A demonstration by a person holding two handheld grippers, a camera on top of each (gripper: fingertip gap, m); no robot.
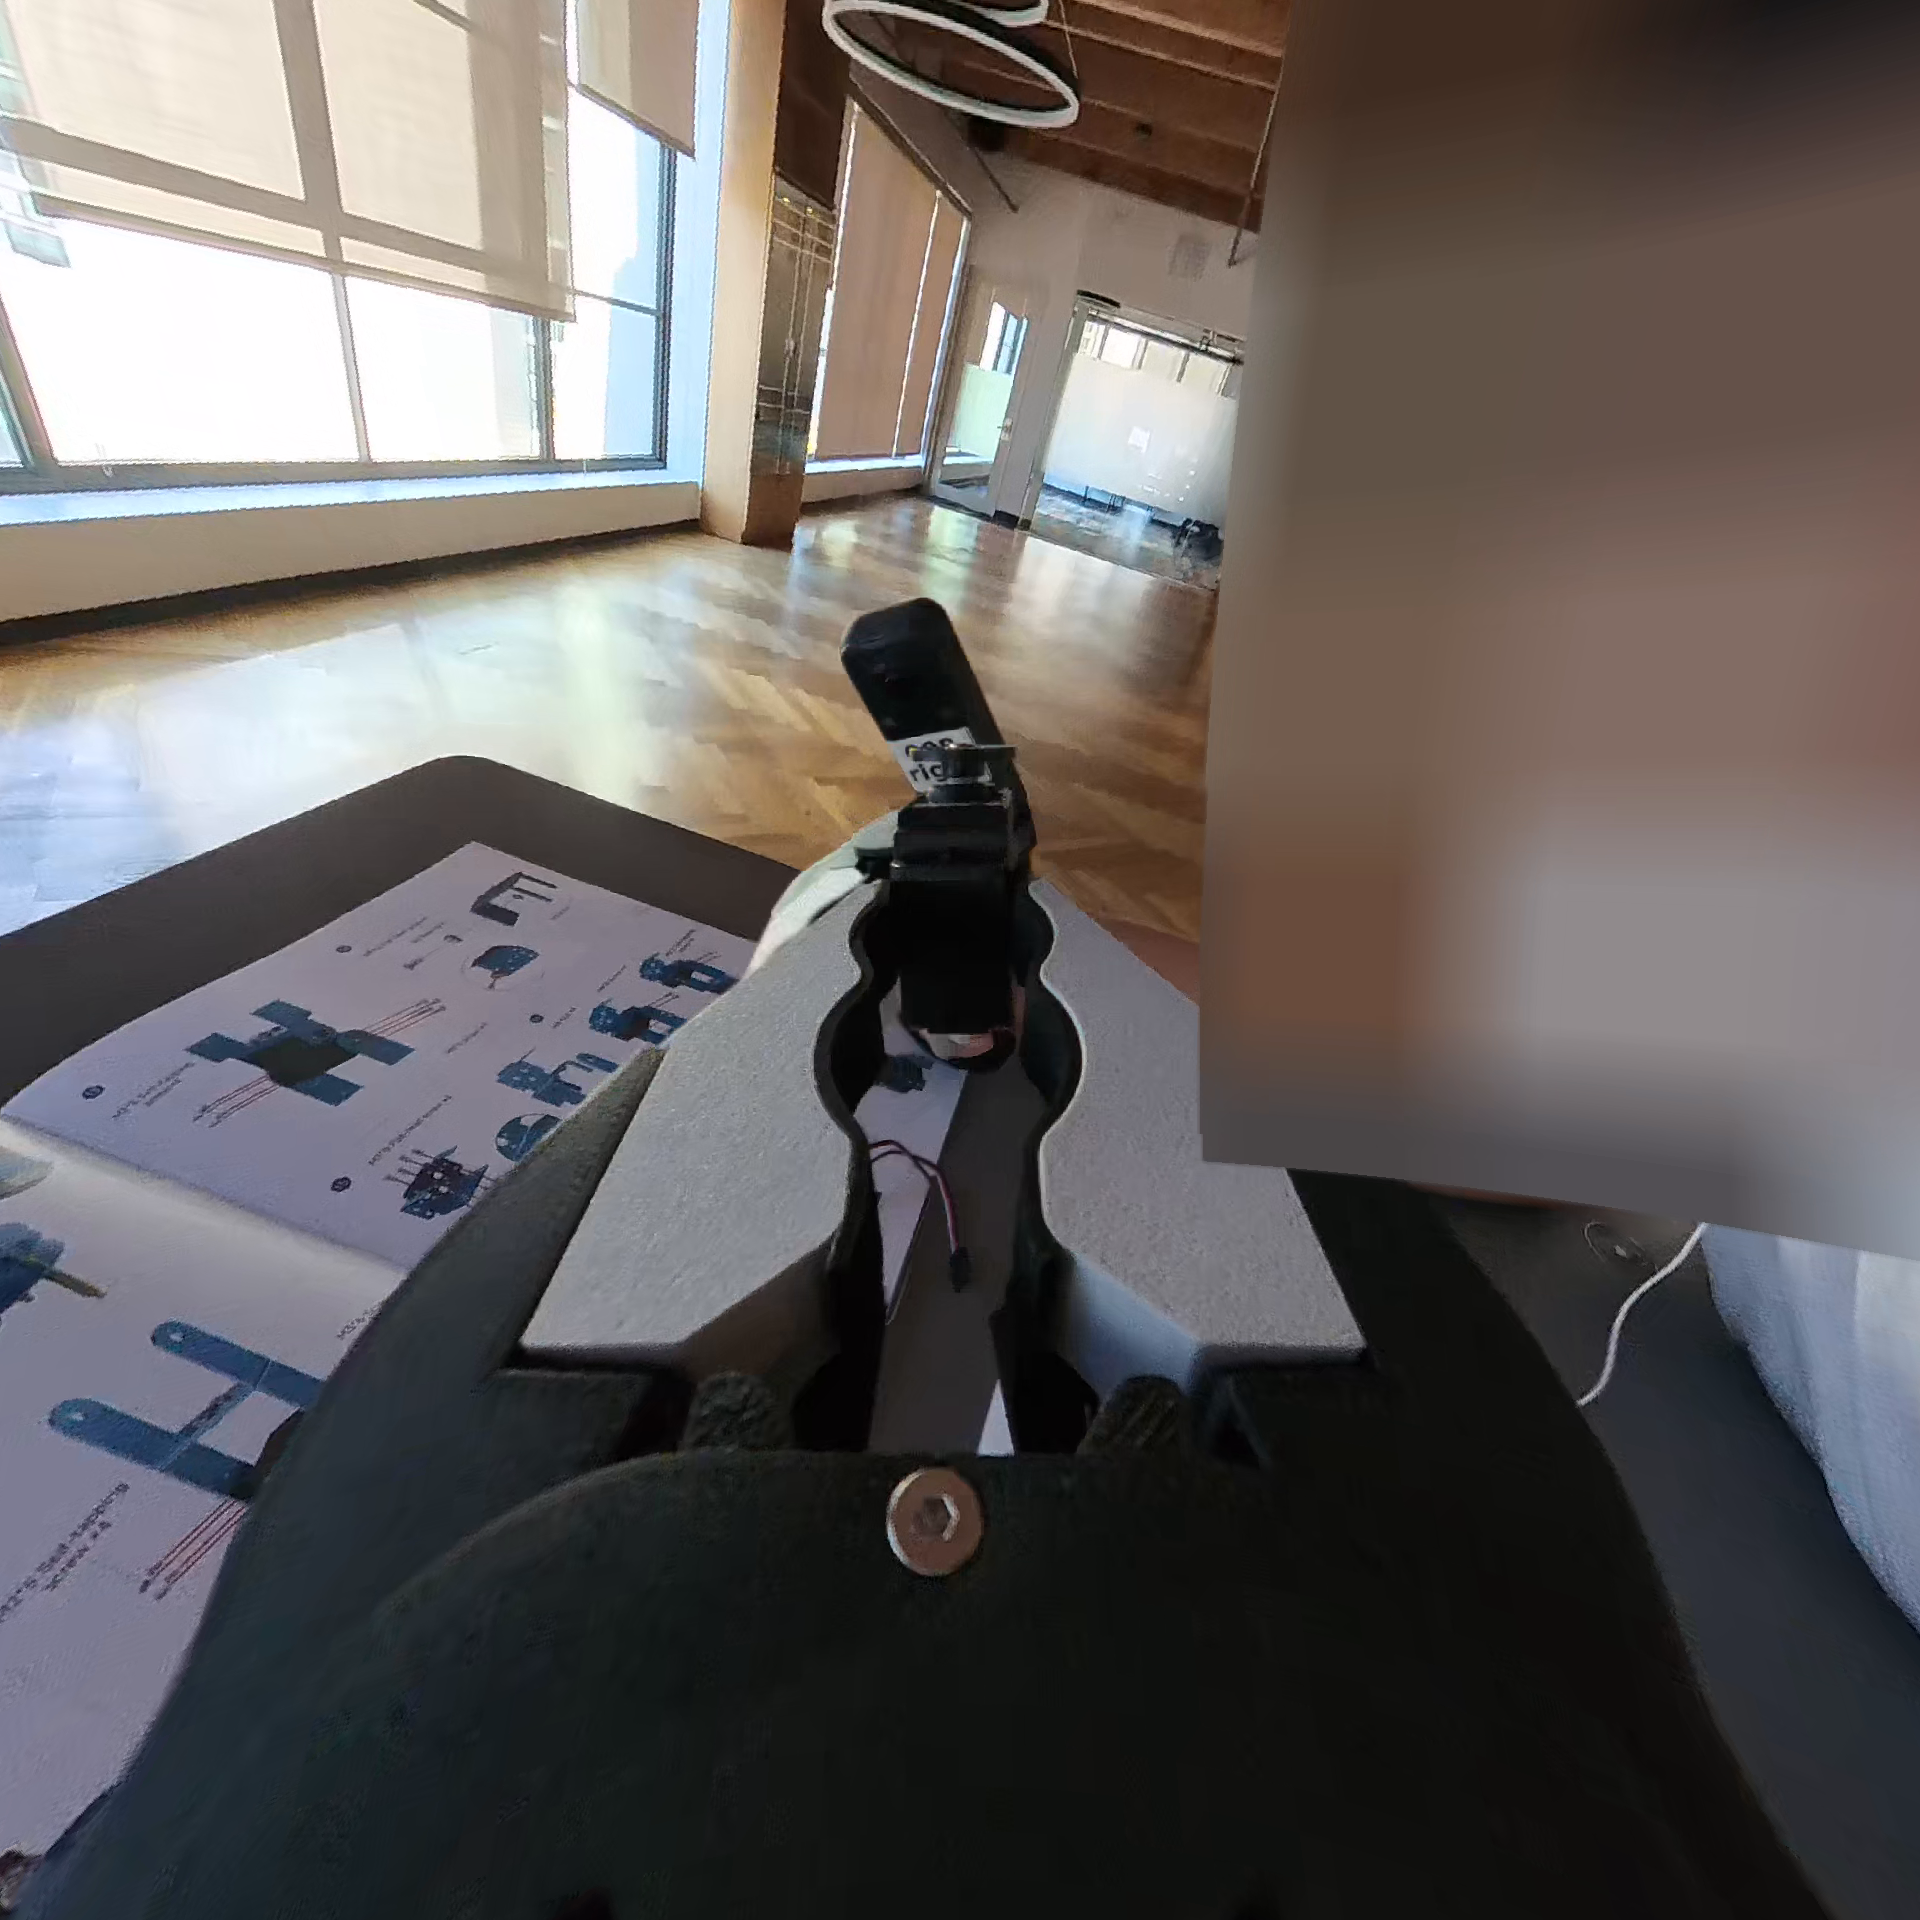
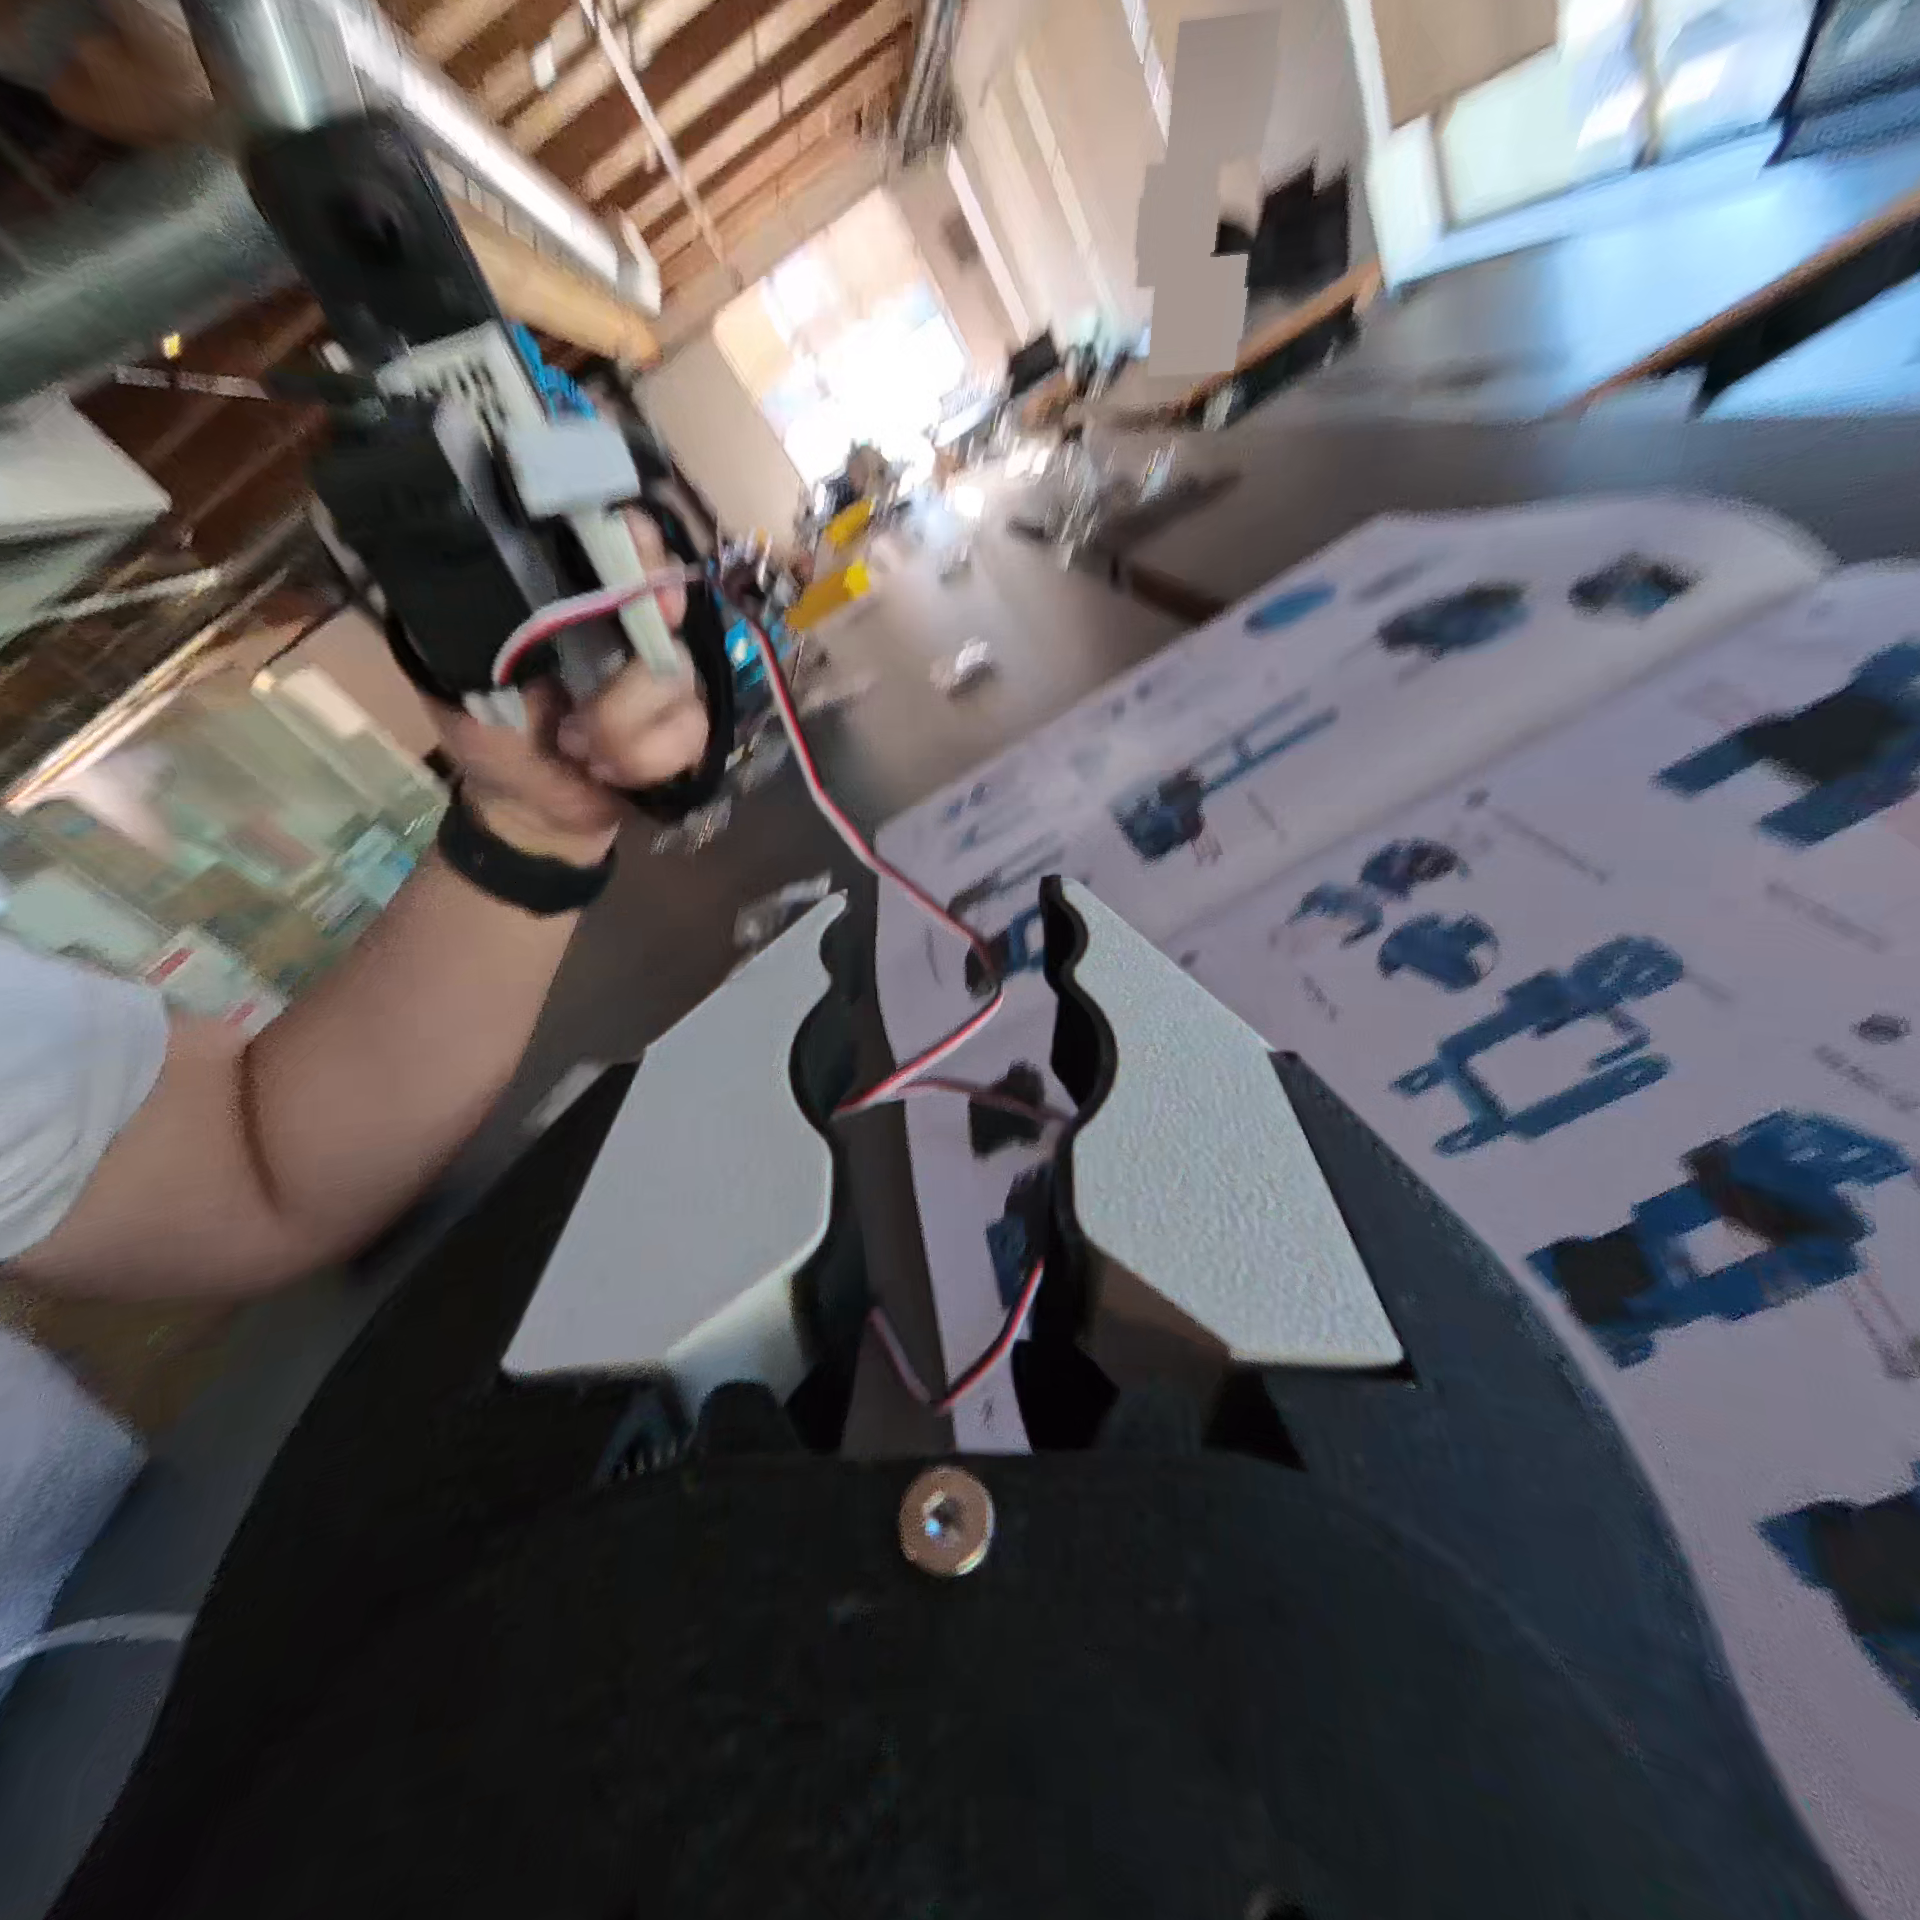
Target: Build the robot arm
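Left gripper [image 1: 951, 914]: white fingers [image 1: 727, 1122] closed on a small black servo motor [image 1: 956, 925], pinched at the tips, body upright between the scalloped inner edges. Servo's red-white-black wire [image 1: 914, 1195] trails down through the gap between the fingers, ending in a small black plug. Behind the servo, the right gripper's black camera body [image 1: 914, 675] sticks up with a white sticker on it.

Right gripper [image 2: 951, 935]: fingers [image 2: 1195, 1143] parted, gap clear between the tips. The servo wire [image 2: 894, 1091] runs through that gap and loops near the finger bases; whether a finger actually touches it is hard to say, view is motion-blurred. A small black plug [image 2: 1003, 1107] hangs in the gap on the wire.

Upper left in the right wrist view: a hand [image 2: 603, 727] with a dark wristband holds the left gripper [image 2: 655, 634], servo [image 2: 436, 561] clamped in it, wire dropping from there toward the right gripper.

Below both: a white printed instruction sheet [image 1: 312, 1039] with blue part diagrams, lying flat on a dark table [image 1: 156, 935]. White cable [image 1: 1642, 1309] on the table at right. Wood floor [image 1: 520, 675] and large windows [image 1: 312, 312] beyond.
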